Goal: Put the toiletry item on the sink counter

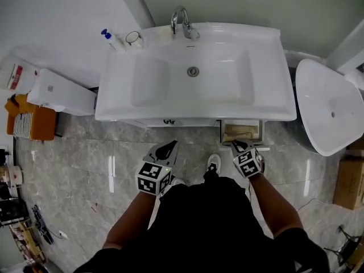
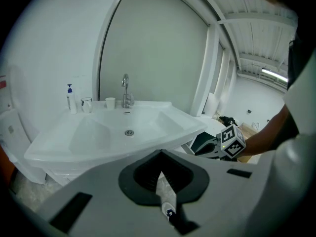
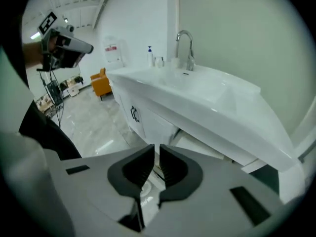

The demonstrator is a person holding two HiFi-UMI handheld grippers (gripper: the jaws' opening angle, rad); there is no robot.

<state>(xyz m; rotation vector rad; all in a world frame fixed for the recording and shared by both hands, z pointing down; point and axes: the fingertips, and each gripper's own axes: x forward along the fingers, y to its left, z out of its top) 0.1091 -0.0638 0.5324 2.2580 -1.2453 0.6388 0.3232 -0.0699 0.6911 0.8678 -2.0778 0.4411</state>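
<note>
White and glossy, the sink bench (image 1: 267,67) stands just ahead of both claws, with a blue-pumped bottle (image 1: 112,40) at its back left corner. The left claw (image 2: 159,157) is closed, tips meeting, on a thin pale toiletry item (image 2: 165,191) with a blue-marked end, held short of the bench. The right claw (image 3: 157,154) shows a narrow gap between its jaws with nothing in it, near the open drawer (image 1: 242,132).
</note>
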